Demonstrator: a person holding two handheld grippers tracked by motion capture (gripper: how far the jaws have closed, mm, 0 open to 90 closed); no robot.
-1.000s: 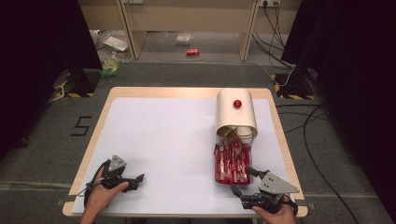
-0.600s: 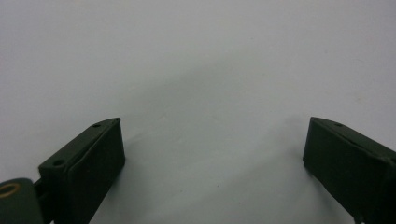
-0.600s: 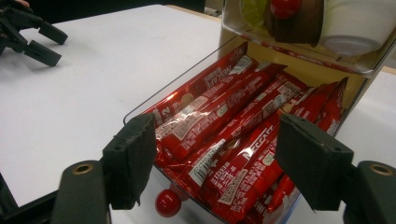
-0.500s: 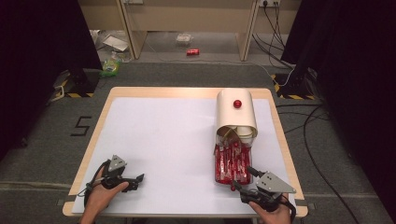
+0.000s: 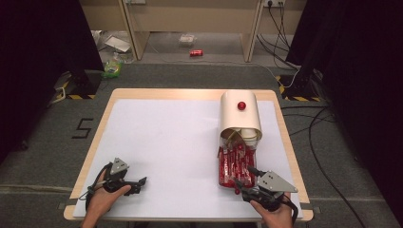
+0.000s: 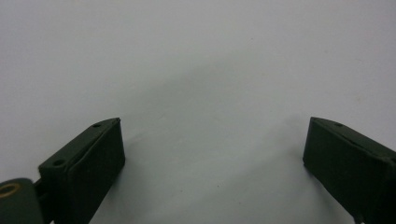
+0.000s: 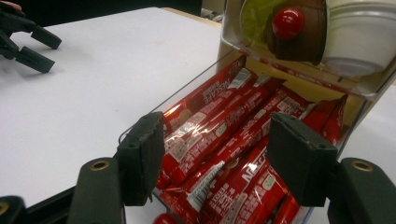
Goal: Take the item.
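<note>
A cream dispenser (image 5: 240,118) with a red knob (image 5: 241,105) stands at the table's right. Its clear drawer (image 7: 187,91) is pulled out toward me and packed with several red Nescafe sachets (image 5: 234,162). My right gripper (image 5: 242,181) is open at the drawer's front end. In the right gripper view the right gripper (image 7: 217,140) has one jaw on each side of the sachets (image 7: 219,116), touching none. A small red drawer knob (image 7: 163,218) shows just below them. My left gripper (image 5: 140,185) rests open at the front left, and in its own view the left gripper (image 6: 212,154) is over bare white table.
The white table top (image 5: 166,137) has a wooden edge. Above the drawer, a clear compartment (image 7: 327,42) holds white cups and a red ball (image 7: 287,22). On the floor beyond lie cables (image 5: 294,71), a red can (image 5: 196,53) and litter.
My right gripper has crept forward and a little left, up to the drawer's front end. The left gripper has stayed put.
</note>
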